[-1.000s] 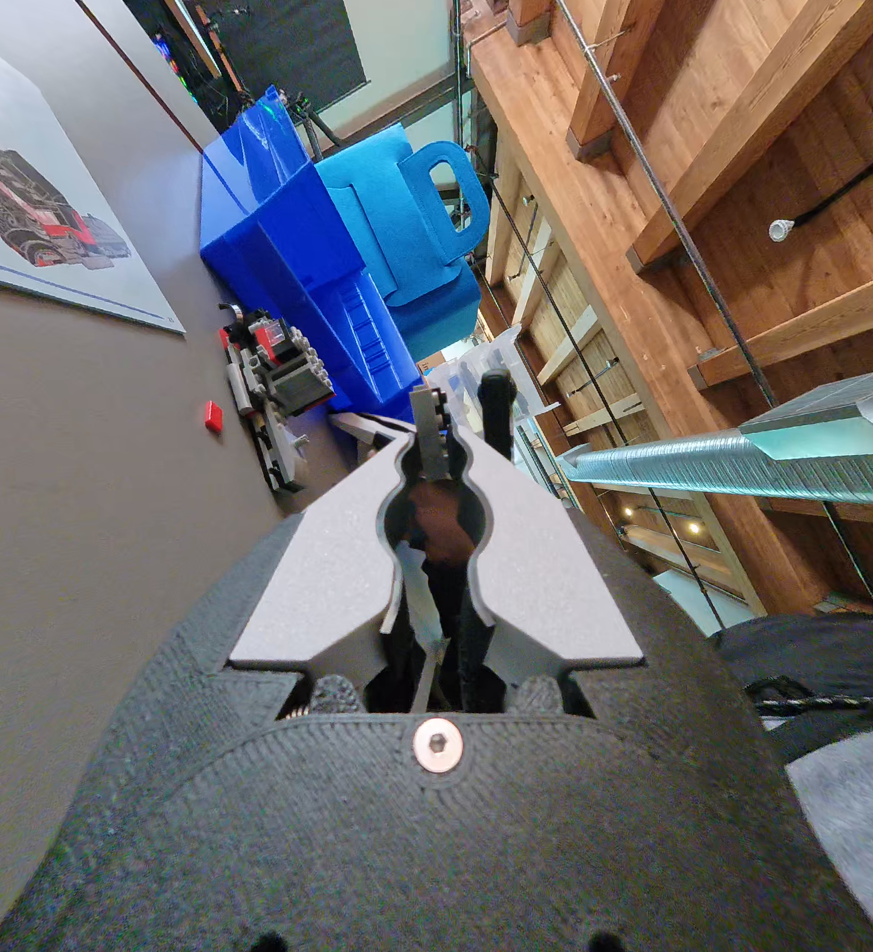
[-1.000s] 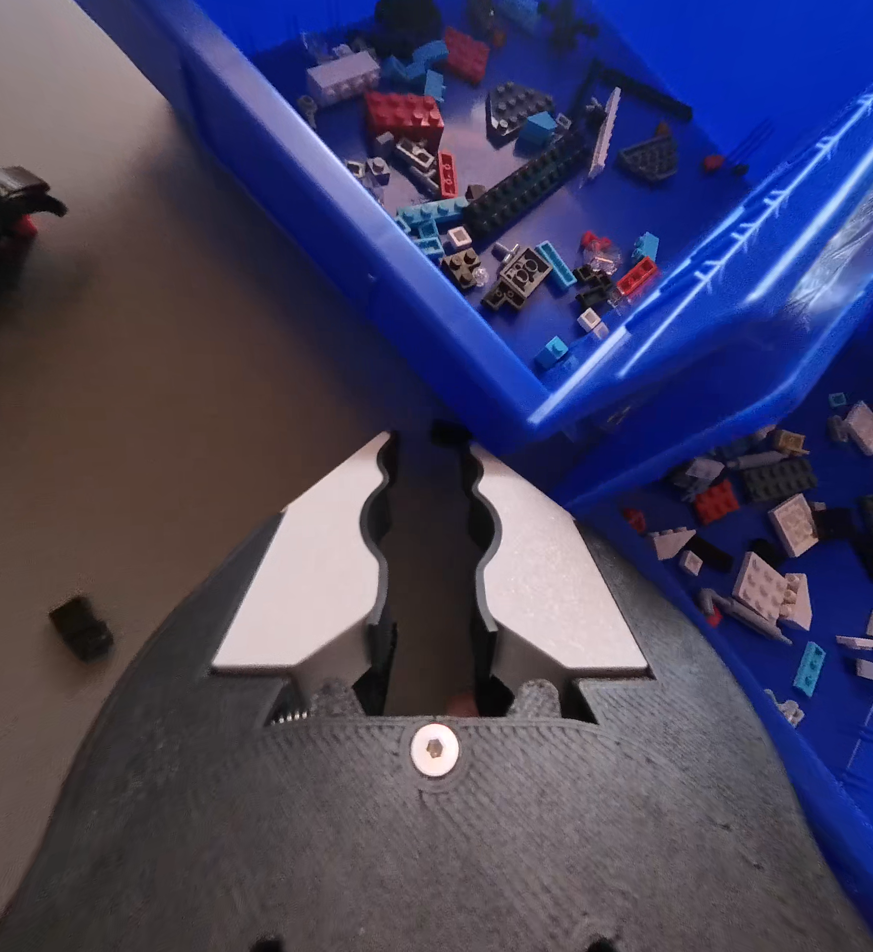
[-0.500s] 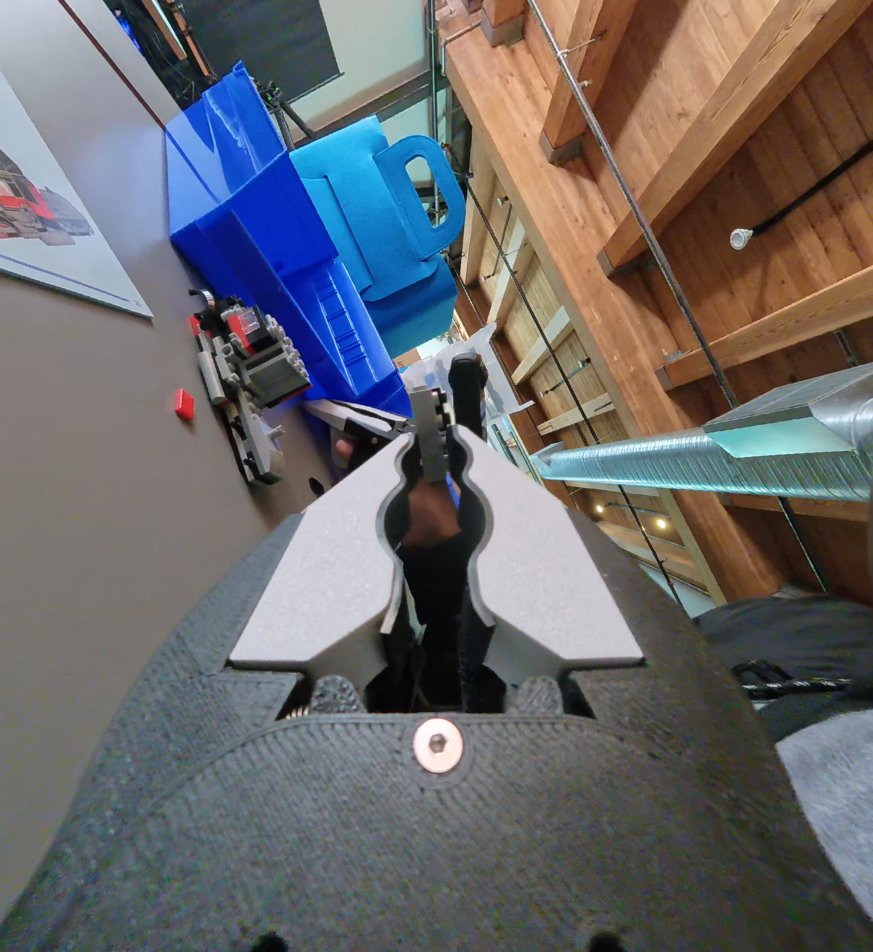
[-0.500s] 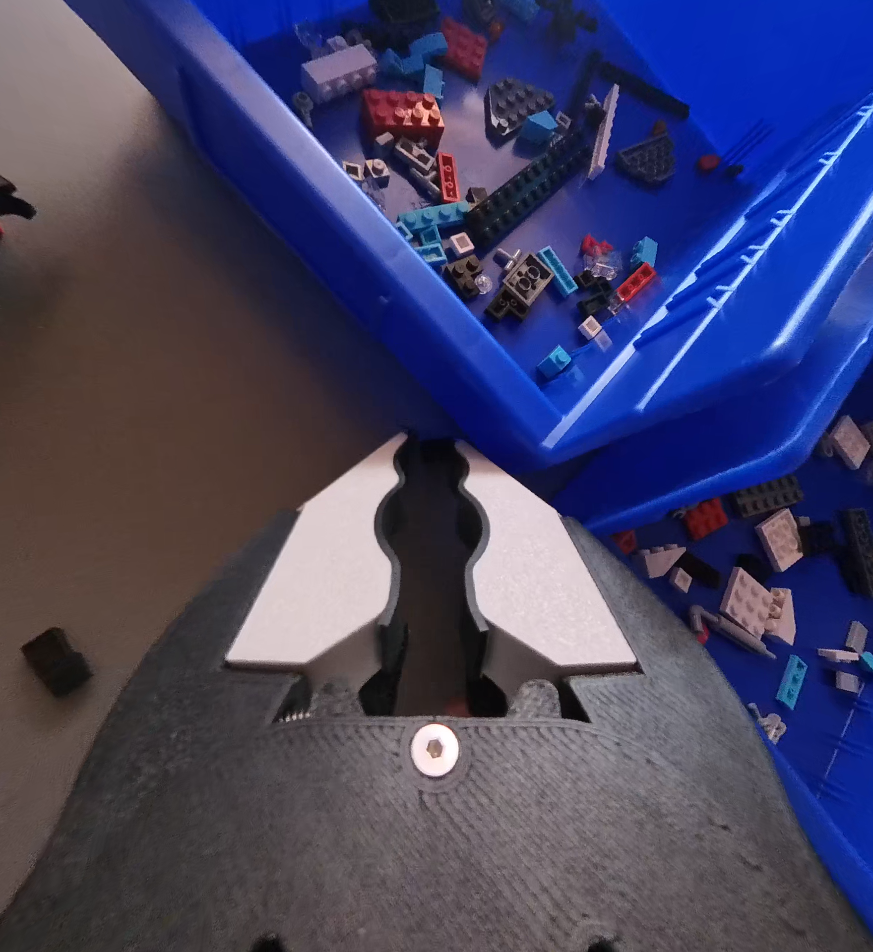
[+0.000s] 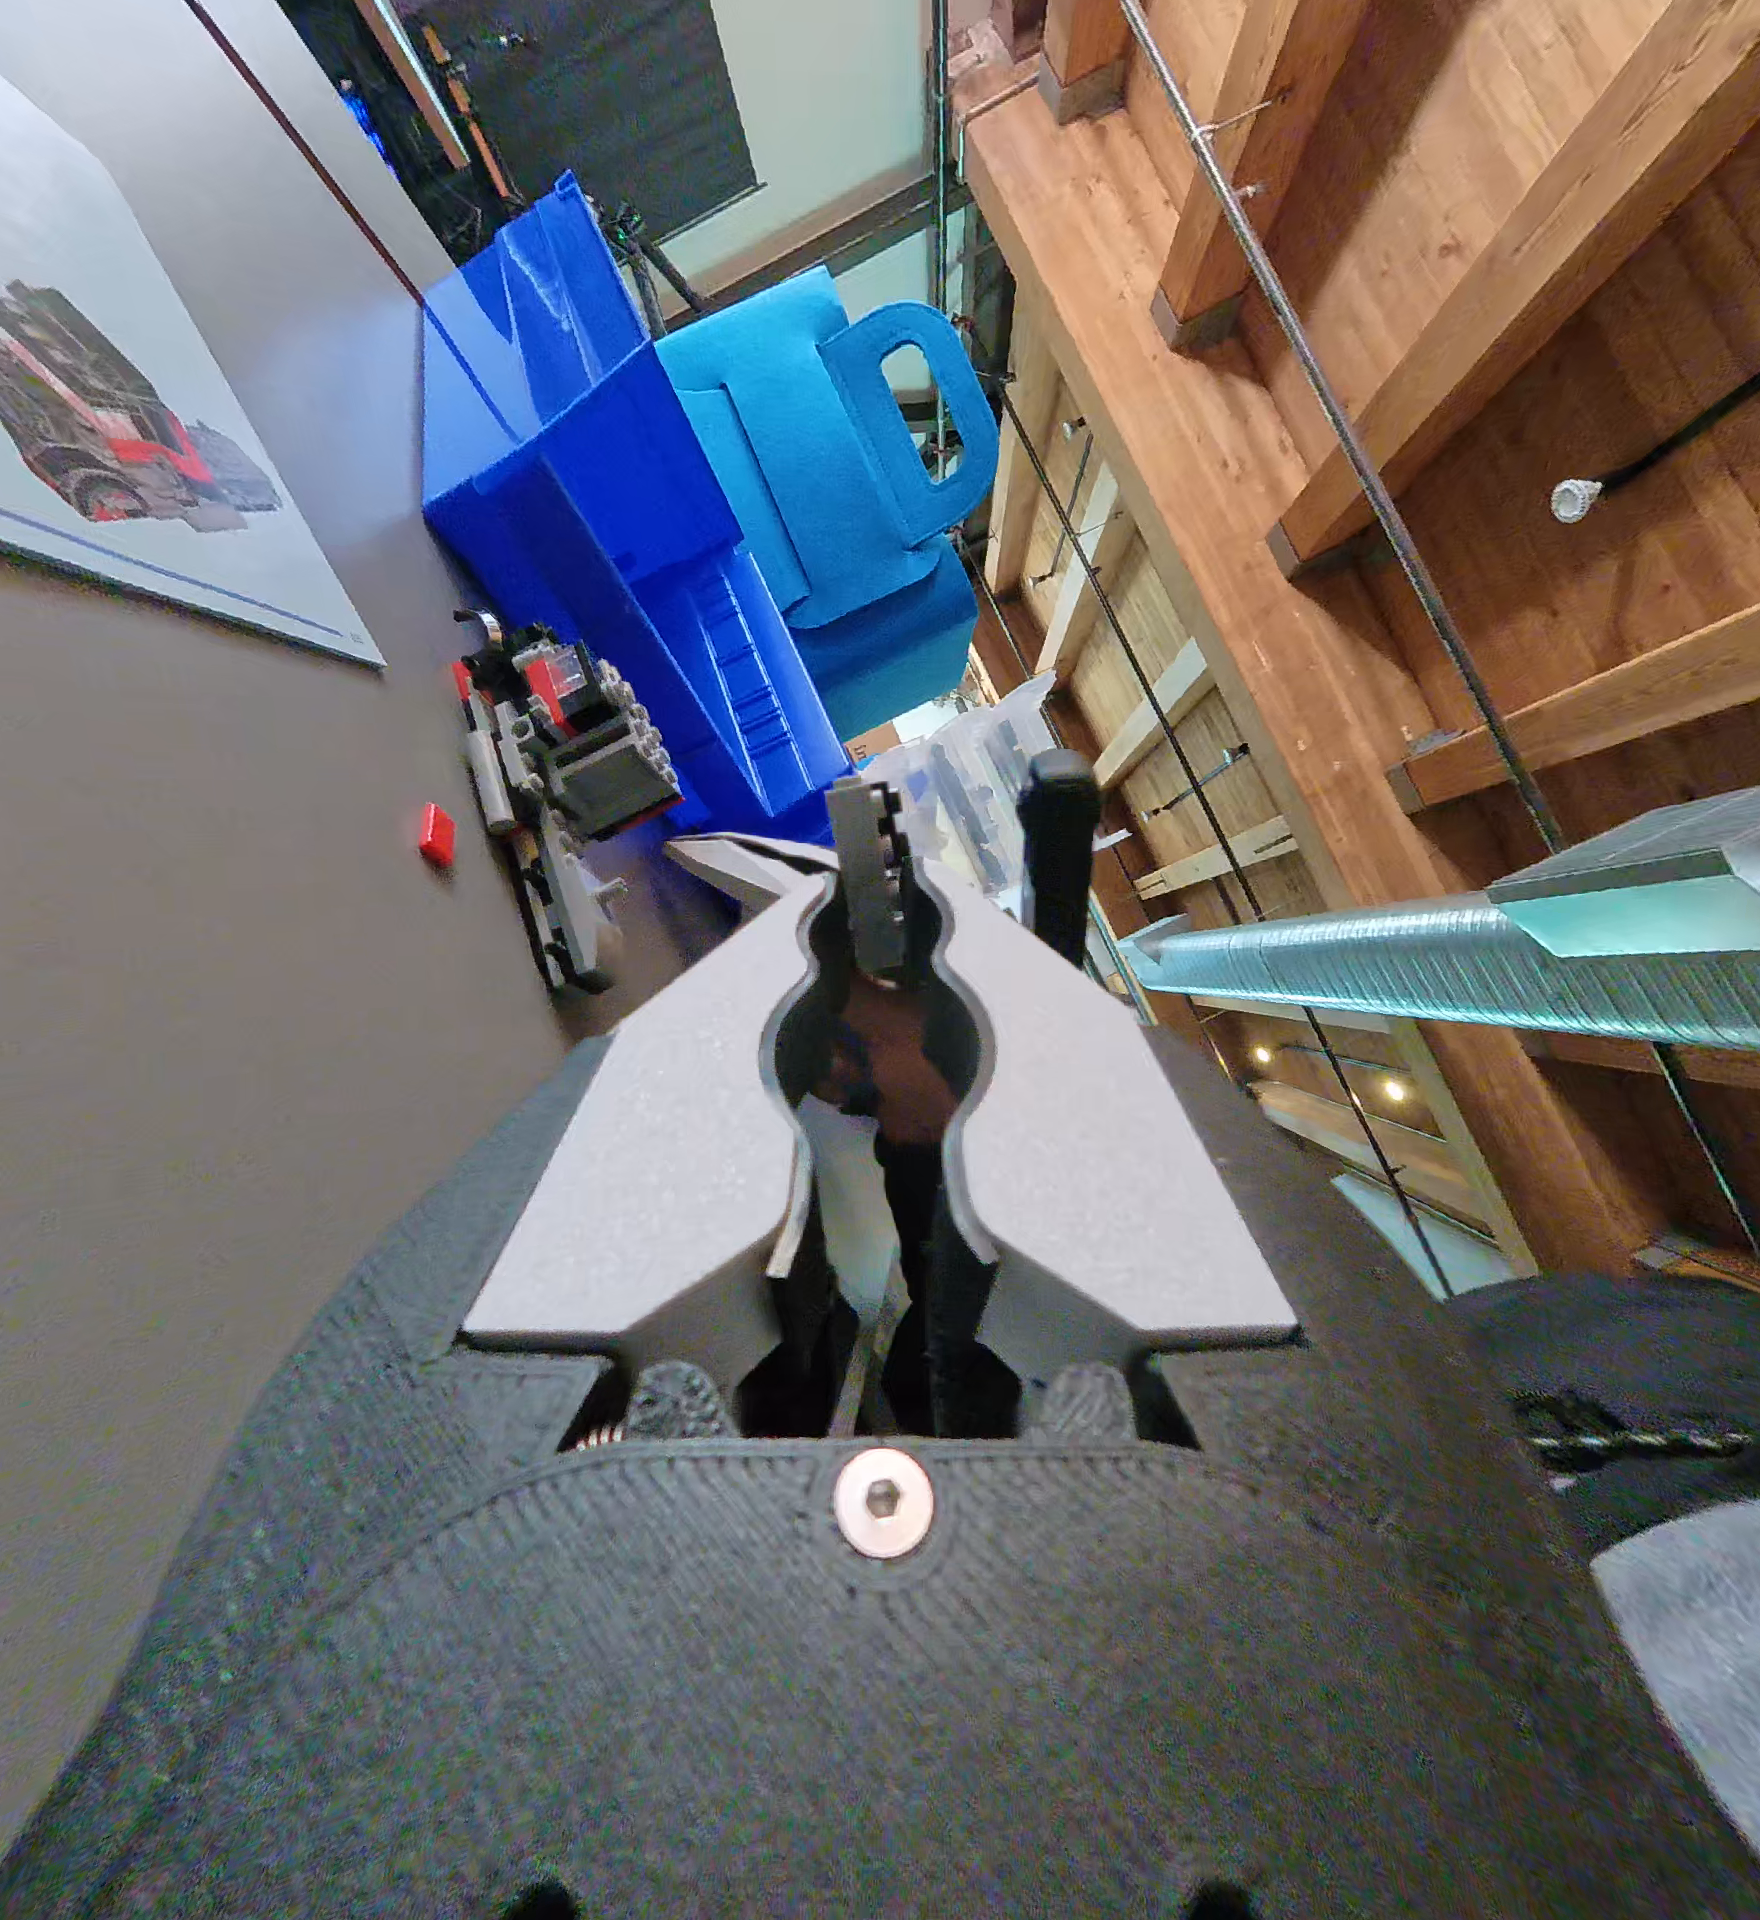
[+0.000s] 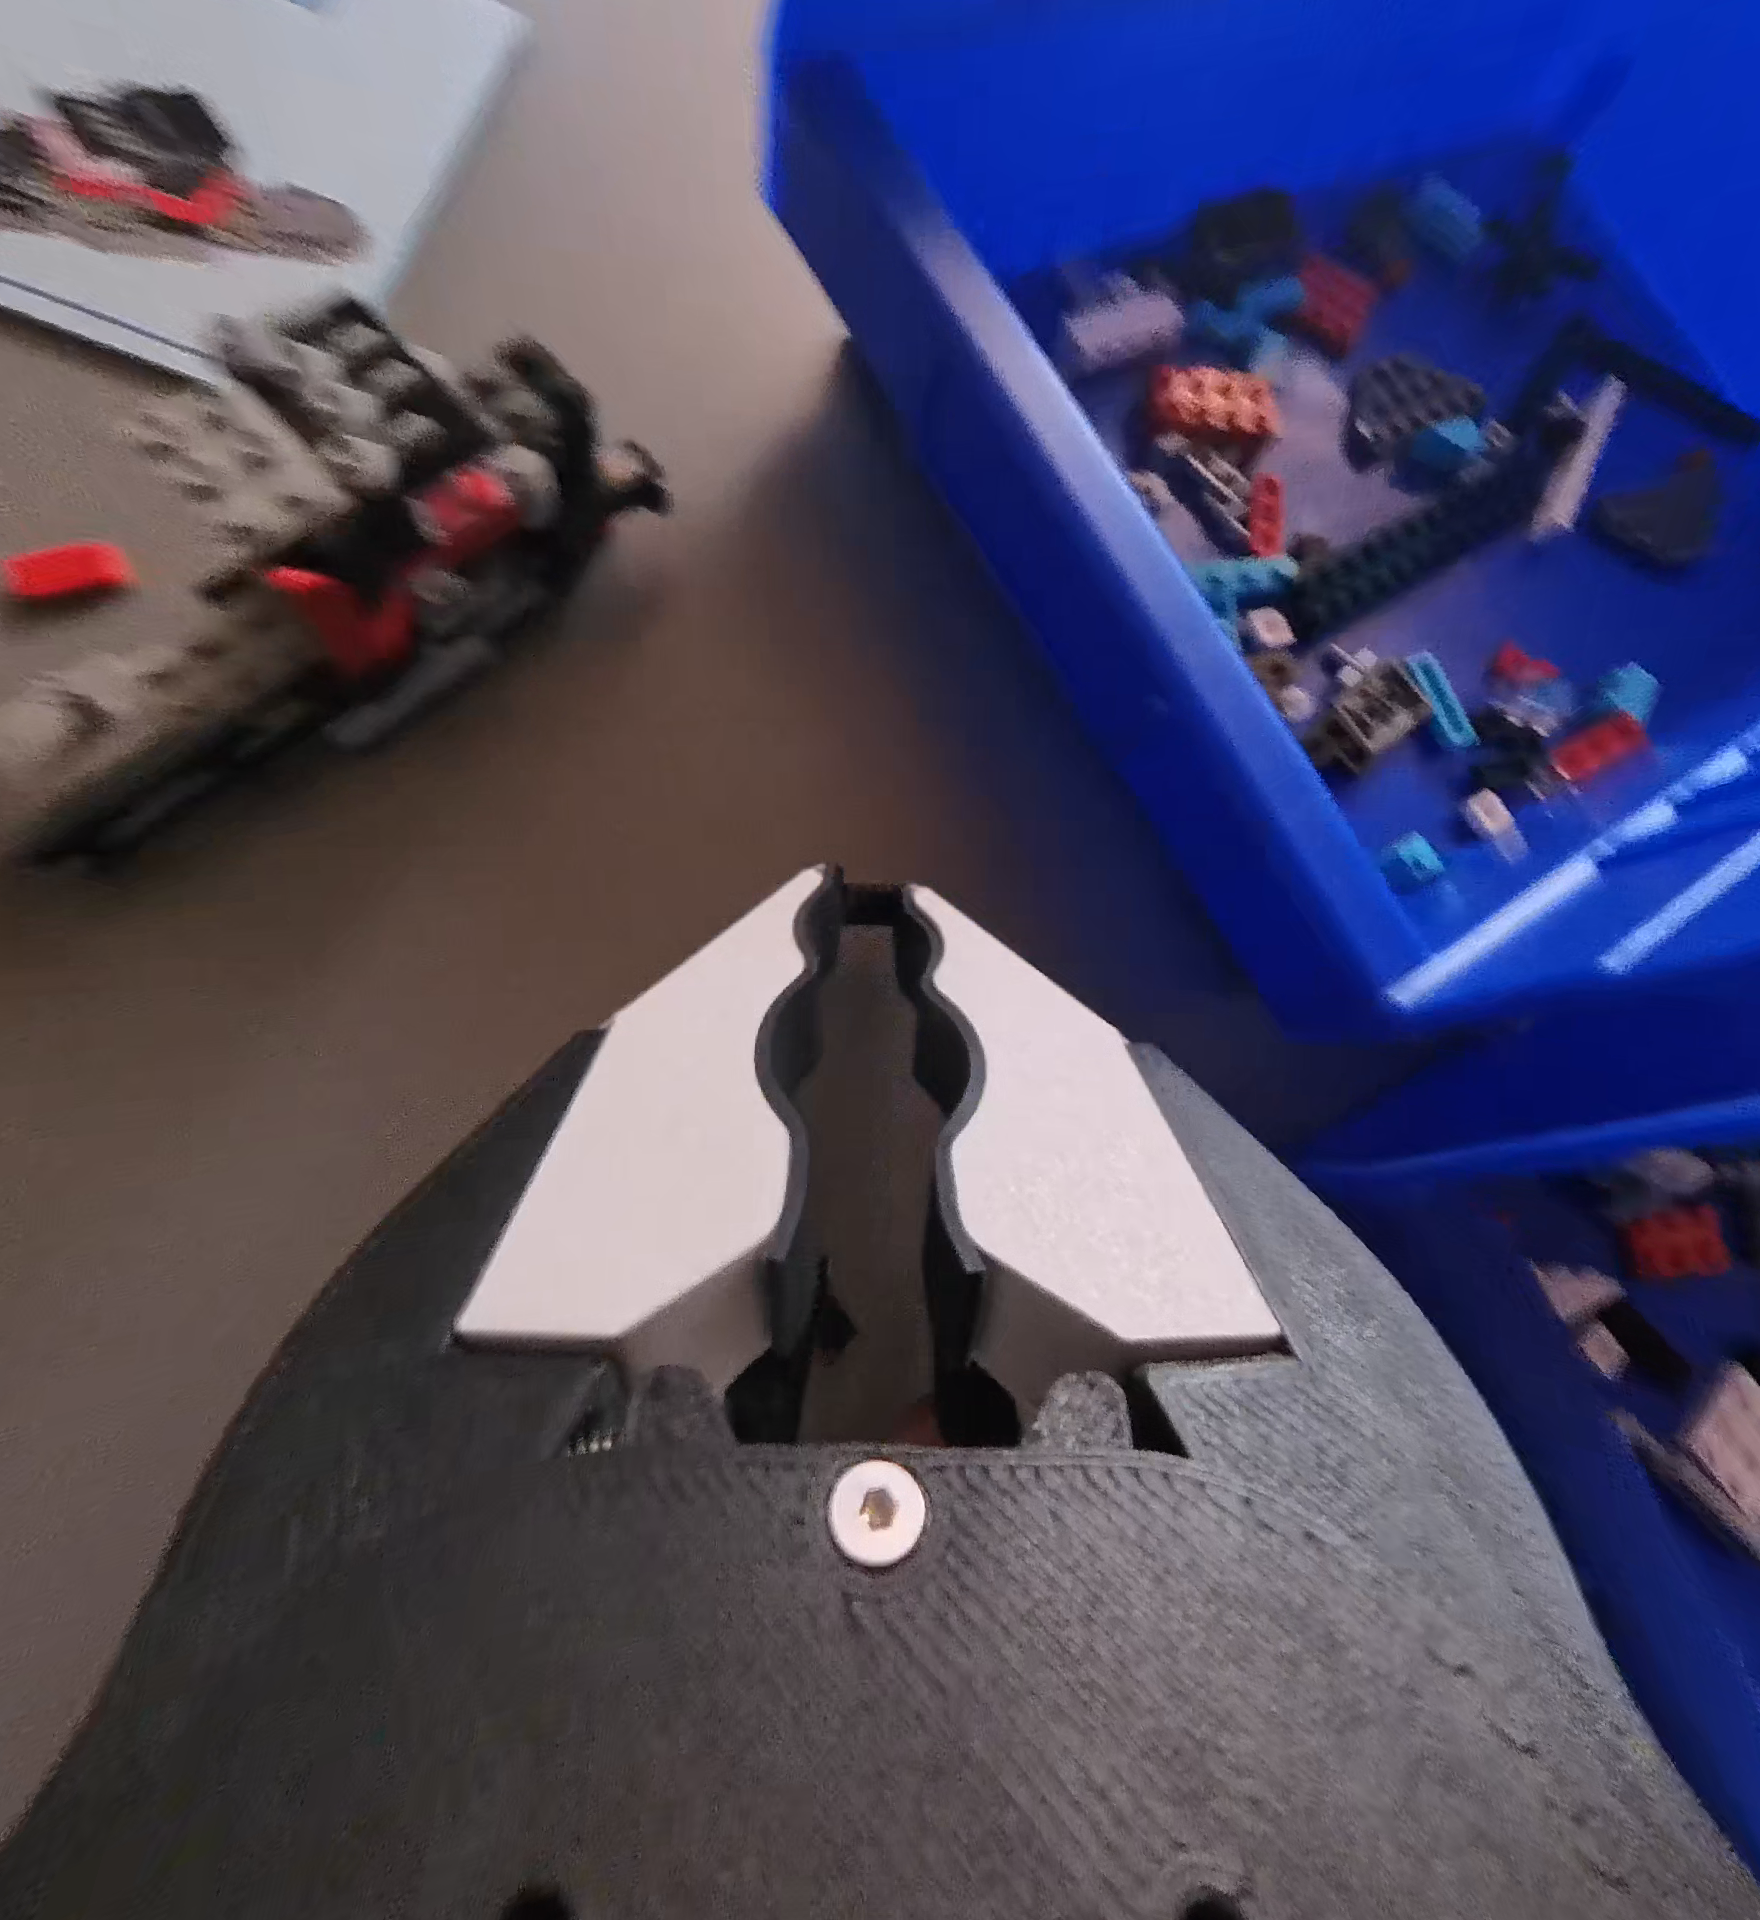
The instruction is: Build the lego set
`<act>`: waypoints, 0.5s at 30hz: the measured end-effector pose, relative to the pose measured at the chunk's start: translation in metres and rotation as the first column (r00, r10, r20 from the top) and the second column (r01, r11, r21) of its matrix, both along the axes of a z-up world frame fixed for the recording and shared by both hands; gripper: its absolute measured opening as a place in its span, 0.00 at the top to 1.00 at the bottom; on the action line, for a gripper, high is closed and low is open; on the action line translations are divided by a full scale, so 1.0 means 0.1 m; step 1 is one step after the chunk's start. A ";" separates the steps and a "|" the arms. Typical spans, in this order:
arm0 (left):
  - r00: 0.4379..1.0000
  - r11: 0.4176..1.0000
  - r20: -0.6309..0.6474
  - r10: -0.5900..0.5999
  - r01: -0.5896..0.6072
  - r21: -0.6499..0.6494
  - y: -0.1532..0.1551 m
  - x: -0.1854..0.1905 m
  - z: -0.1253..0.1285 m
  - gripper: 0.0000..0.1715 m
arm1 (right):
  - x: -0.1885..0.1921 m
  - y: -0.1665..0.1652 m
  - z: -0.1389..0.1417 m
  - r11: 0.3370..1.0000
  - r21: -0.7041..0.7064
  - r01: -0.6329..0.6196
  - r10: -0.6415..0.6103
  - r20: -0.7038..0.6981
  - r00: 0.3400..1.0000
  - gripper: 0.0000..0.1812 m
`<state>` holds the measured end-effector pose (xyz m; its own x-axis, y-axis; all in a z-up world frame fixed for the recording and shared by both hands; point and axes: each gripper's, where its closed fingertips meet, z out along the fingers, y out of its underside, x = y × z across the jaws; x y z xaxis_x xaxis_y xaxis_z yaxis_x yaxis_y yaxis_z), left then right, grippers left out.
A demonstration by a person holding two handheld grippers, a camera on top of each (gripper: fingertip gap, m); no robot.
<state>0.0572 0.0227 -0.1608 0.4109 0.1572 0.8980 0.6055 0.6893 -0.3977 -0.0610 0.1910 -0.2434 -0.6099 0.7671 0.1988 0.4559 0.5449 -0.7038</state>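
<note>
Grey studded lego plate (image 5: 868,894) clamped upright in left gripper (image 5: 871,909) | right gripper (image 6: 868,902) pinching small black brick (image 6: 868,902) | part-built grey-red-black lego vehicle (image 6: 325,582) on brown table (image 6: 232,1039) at 10 o'clock | blue plastic bin (image 6: 1052,540) of loose bricks at 1 o'clock.

I note my left gripper (image 5: 871,883) has matt grey fingers (image 5: 668,1164) with a fine grain, set in a rough black printed plastic body, and clamps a dull grey studded plastic plate (image 5: 868,894). The blue bins (image 6: 1146,582) look like glossy moulded plastic, the tabletop (image 6: 315,997) smooth and matt brown, the instruction sheet (image 5: 76,436) like paper. Overhead I see unfinished wood beams (image 5: 1541,270) and a ribbed shiny metal duct (image 5: 1458,977).
</note>
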 end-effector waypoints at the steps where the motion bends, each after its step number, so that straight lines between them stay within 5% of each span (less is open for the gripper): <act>1: 1.000 1.000 0.000 0.003 -0.003 -0.005 0.01 -0.01 0.00 0.93 | 0.05 -0.10 0.02 0.999 -0.026 -0.043 0.043 0.009 0.999 0.95; 15: 0.998 0.999 0.058 0.025 -0.023 -0.034 0.11 -0.10 -0.07 0.93 | 0.27 -0.51 -0.10 0.958 -0.047 -0.284 0.287 0.072 0.955 0.94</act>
